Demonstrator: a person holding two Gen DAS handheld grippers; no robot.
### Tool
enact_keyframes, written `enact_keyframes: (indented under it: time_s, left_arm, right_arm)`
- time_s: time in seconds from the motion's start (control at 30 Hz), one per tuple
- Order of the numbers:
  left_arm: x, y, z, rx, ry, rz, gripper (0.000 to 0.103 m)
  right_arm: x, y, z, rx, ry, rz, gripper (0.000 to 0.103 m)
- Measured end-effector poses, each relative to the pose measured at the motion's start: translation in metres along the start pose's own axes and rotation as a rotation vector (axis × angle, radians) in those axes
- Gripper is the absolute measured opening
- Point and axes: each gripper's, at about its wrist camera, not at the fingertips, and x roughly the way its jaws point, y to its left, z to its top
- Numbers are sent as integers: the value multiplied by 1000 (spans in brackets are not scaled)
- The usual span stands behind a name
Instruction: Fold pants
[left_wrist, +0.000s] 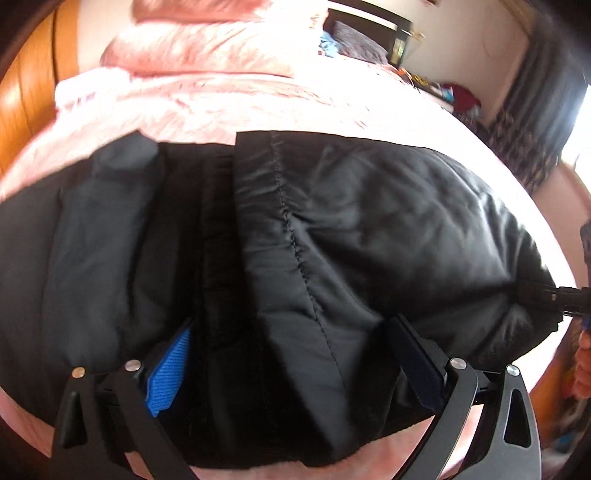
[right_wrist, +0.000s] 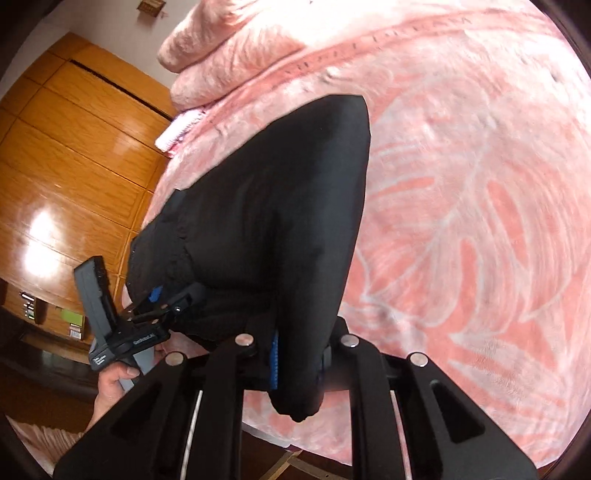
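Note:
Black pants (left_wrist: 369, 221) lie bunched on a pink bed. In the left wrist view my left gripper (left_wrist: 291, 325) stands wide open, a thick fold of the pants between its fingers and the blue pad (left_wrist: 170, 365) bare on the left. At that view's right edge my right gripper (left_wrist: 554, 295) clamps a corner of the cloth. The right wrist view shows the pants (right_wrist: 277, 203) running away from my right gripper (right_wrist: 301, 347), which is shut on their near end. My left gripper (right_wrist: 166, 299) sits at the pants' left edge, held by a hand (right_wrist: 114, 376).
The pink leaf-patterned blanket (right_wrist: 461, 221) covers the bed, with pink pillows (right_wrist: 229, 48) at its head. A wooden wardrobe (right_wrist: 74, 155) stands beside the bed. A dark curtain (left_wrist: 532, 122) and clutter (left_wrist: 454, 92) lie beyond the far side.

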Motion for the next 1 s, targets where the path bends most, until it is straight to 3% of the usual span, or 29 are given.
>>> enact_keyframes:
  time_s: [0.1,0.17,0.23,0.37,0.43,0.57,0.63,0.7,0.87,1.0]
  left_arm:
    - [-3,0,-2,33,-12,-9,99]
    - [-11,6,-2,9,-16,-33,99]
    - [-26,17,-2,-34,-39,-58,99]
    - [-63,49,-6,-73,-95,-8,99]
    - [-77,74,-9,-121,-90,-5,99]
    - [-99,136,-20,-294,-66,-19,99]
    - [-108,165,-30,-366,-72,-8,99]
    - [-114,186,-39,-413,-76,19,99]
    - [-121,234,-58,-458,-62,98,99]
    - [-121,258,-73,-455,-28,156,99]
  right_arm:
    - [11,-18,-9,53,12,16,18]
    - [5,-16,-8,48,12,8,26]
    - [-5,-6,-7,9,1,-91,39]
    - [-31,38,-5,-125,-128,-357,40]
    - [-36,65,-7,-221,-174,-408,40]
    - [-11,122,-11,-359,-147,-293,40]
    - [17,149,-10,-391,-95,-206,39]
    - [53,175,-5,-415,-46,-180,39]
    - [107,216,-4,-456,28,-157,39]
    - [132,225,-6,-460,65,-221,40]
